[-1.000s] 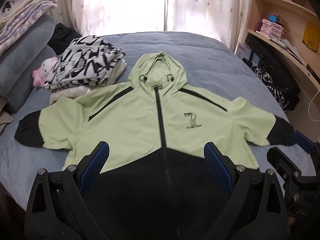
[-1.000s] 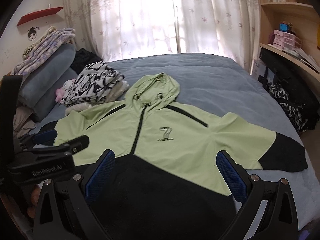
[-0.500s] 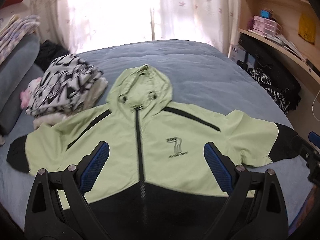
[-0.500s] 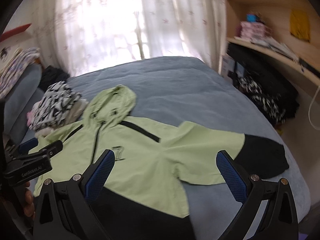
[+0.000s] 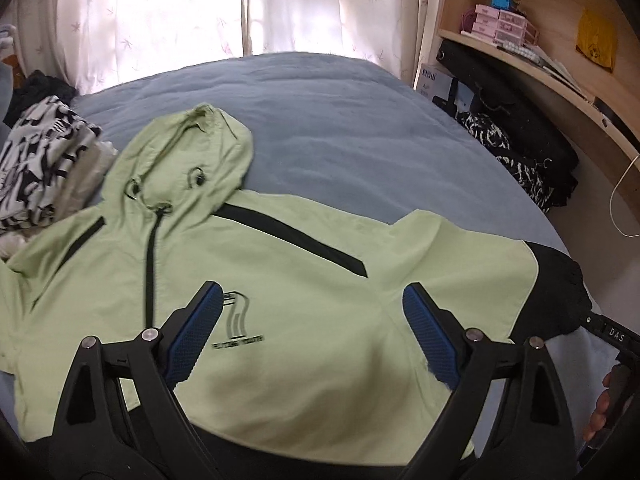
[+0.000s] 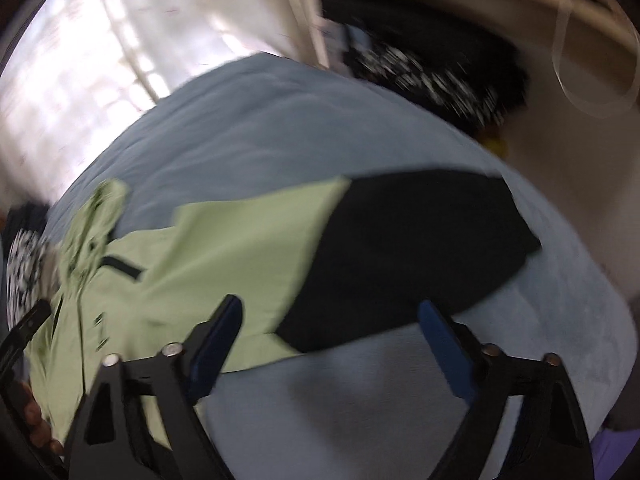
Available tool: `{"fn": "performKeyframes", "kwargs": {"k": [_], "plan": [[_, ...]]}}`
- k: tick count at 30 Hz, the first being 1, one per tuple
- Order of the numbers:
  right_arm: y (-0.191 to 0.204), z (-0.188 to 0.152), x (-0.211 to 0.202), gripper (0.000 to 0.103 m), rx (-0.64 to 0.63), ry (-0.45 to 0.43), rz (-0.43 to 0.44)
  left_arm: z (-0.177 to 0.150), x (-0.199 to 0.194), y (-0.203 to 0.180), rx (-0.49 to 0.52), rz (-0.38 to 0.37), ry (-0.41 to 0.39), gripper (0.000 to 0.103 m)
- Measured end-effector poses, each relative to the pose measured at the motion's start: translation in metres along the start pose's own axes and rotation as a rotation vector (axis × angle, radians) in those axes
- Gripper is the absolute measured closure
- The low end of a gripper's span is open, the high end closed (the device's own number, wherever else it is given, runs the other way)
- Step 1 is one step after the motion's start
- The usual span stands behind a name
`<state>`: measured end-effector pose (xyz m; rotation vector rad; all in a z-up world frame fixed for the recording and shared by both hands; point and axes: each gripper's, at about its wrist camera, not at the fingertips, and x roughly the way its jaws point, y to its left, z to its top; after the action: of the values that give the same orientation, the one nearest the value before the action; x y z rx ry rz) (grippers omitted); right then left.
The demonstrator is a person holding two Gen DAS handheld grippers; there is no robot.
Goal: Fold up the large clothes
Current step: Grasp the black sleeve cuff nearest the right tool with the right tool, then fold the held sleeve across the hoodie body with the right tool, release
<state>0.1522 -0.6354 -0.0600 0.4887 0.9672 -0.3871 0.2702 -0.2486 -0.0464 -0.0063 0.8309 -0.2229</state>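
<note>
Both grippers have swung toward the jacket's right-hand sleeve since a second ago, when each looked at the garment's black hem square on. One hooded jacket, pale green with a black hem and two black cuffs, lies flat and face up on the blue bed, zipper closed, hood pointing away from the jaws.

One left gripper hovers over the chest, its two blue-padded jaws spread wide and holding nothing; the printed chest logo sits just beside the left-hand pad, and the armpit seam lies between the pads. Beyond the right-hand pad, the sleeve runs out to its black cuff. Only one cuff shows in this view; the other sleeve is cut off at the frame edge.

One right gripper hangs above the sleeve end in a heavily blurred view. Its two jaws are spread wide too, with nothing between them but the lower edge of the black cuff and bare bed cover. The green sleeve part lies ahead of the left-hand pad.

To the left of the left gripper's jaws, beside the hood, sits one stack of black-and-white patterned clothes. Far right of them, wooden shelves hold several small pink boxes, and one dark heap lies below.
</note>
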Motion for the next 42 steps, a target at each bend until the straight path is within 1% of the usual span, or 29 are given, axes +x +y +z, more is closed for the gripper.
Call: {"fn": "performKeyframes", "kwargs": {"k": [3,5,8,10,11,13,14,15,16,17,18,19,20,21,23,26,28,30,33,35,37,38,39,40,42], "plan": [[-0.054,0.006,0.022,0.019,0.121,0.029,0.001,-0.001,0.021,-0.009,-0.015,-0.013,0.012,0.014],[-0.087,0.011,0.04,0.019,0.204,0.044,0.018,-0.004,0.031,-0.014,-0.009,-0.002,0.01,0.015],[-0.124,0.02,0.059,0.021,0.289,0.046,0.063,-0.005,0.044,-0.023,0.006,0.016,0.008,0.015],[-0.139,0.027,0.067,0.021,0.323,0.026,0.075,-0.006,0.051,-0.026,-0.005,0.002,0.017,0.015],[-0.148,0.031,0.069,0.023,0.344,0.011,0.081,-0.006,0.054,-0.027,-0.015,-0.011,0.027,0.015],[-0.153,0.035,0.078,0.035,0.39,0.004,0.071,-0.005,0.057,-0.027,-0.03,-0.019,0.047,0.015],[-0.158,0.039,0.083,0.047,0.42,0.002,0.074,-0.004,0.058,-0.027,-0.034,-0.018,0.055,0.015],[-0.163,0.042,0.087,0.064,0.434,-0.002,0.074,-0.003,0.058,-0.027,-0.036,-0.018,0.06,0.015],[-0.167,0.045,0.09,0.071,0.449,-0.009,0.071,-0.002,0.058,-0.026,-0.038,-0.022,0.066,0.015],[-0.169,0.047,0.088,0.084,0.461,-0.024,0.072,-0.001,0.056,-0.025,-0.041,-0.028,0.07,0.016],[-0.169,0.047,0.085,0.088,0.461,-0.042,0.074,0.001,0.054,-0.023,-0.044,-0.038,0.068,0.019],[-0.163,0.05,0.077,0.089,0.448,-0.077,0.072,0.002,0.05,-0.021,-0.045,-0.04,0.063,0.022],[-0.151,0.052,0.068,0.091,0.429,-0.111,0.064,0.004,0.046,-0.019,-0.046,-0.035,0.058,0.027],[-0.14,0.057,0.052,0.092,0.383,-0.166,0.056,0.005,0.041,-0.014,-0.052,-0.036,0.058,0.029],[-0.115,0.067,0.029,0.092,0.326,-0.234,0.076,0.007,0.031,-0.004,-0.071,-0.046,0.052,0.029],[-0.06,0.081,-0.016,0.093,0.22,-0.324,0.198,0.01,0.006,0.021,-0.099,-0.027,0.024,0.029],[-0.018,0.088,-0.037,0.093,0.135,-0.355,0.264,0.011,-0.012,0.041,-0.117,-0.007,0.009,0.029],[0.037,0.093,-0.052,0.093,0.026,-0.364,0.329,0.011,-0.028,0.065,-0.136,0.017,-0.007,0.029],[0.126,0.086,-0.057,0.093,-0.127,-0.318,0.435,0.009,-0.053,0.108,-0.168,0.046,-0.024,0.029],[0.185,0.066,-0.053,0.093,-0.236,-0.273,0.485,0.004,-0.068,0.144,-0.206,0.069,-0.042,0.029],[0.246,0.035,-0.041,0.093,-0.346,-0.221,0.498,-0.003,-0.078,0.176,-0.235,0.089,-0.05,0.029],[0.269,0.021,-0.029,0.093,-0.394,-0.178,0.504,-0.008,-0.081,0.192,-0.248,0.096,-0.046,0.029],[0.287,0.007,-0.017,0.093,-0.432,-0.135,0.507,-0.013,-0.081,0.205,-0.258,0.1,-0.039,0.029],[0.307,-0.014,-0.003,0.093,-0.471,-0.084,0.505,-0.019,-0.081,0.219,-0.272,0.104,-0.024,0.029],[0.331,-0.057,0.024,0.091,-0.538,0.02,0.476,-0.032,-0.076,0.241,-0.297,0.101,0.01,0.029]]}}
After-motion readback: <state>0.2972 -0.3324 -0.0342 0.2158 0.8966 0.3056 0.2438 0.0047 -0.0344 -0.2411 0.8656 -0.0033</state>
